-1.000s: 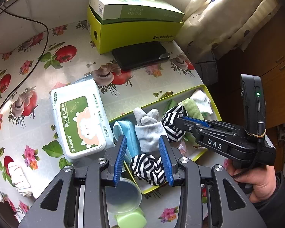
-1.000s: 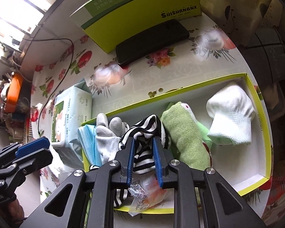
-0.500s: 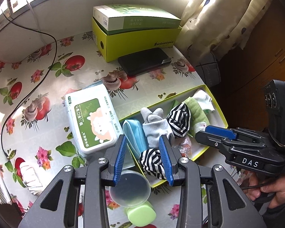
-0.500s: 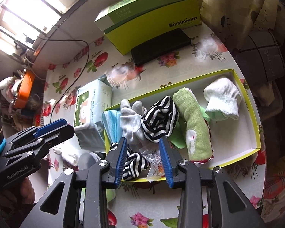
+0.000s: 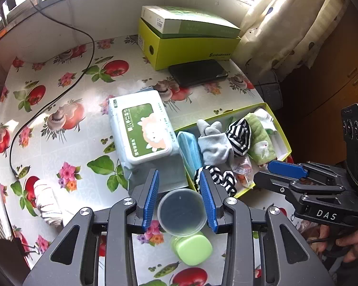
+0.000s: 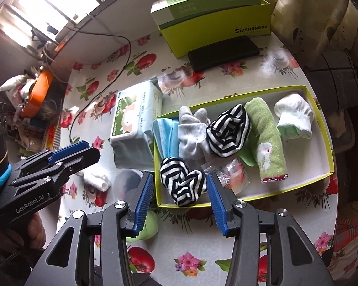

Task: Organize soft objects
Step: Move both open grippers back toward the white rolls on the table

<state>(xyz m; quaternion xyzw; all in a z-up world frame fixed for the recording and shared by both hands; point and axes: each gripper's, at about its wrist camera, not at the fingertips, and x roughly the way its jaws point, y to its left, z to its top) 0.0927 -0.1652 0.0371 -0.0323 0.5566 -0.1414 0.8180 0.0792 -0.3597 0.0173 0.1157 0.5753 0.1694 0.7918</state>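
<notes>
Comparing the two wrist views, left to right. Only the left wrist view shows the rolled white cloth with red stitching whole, lying on the tablecloth outside the tray; the right wrist view catches only a white bundle partly hidden behind the left gripper's arm. Next comes the wet-wipe pack, just beside the tray's left wall. The left gripper has its fingers spread, empty, hanging over a clear plastic cup with a green lid beside it; the right view shows both only in part.

The yellow-rimmed tray is seen whole only from the right wrist. Inside, left to right: blue cloth, grey socks, a striped sock roll leaning on them, a green towel, a white sock at the far right end. A second striped roll lies at the near left corner, a crinkled wrapper beside it. The right gripper is opening its fingers above that near roll, nothing pinched.

The left view alone shows the hand holding the right gripper.
</notes>
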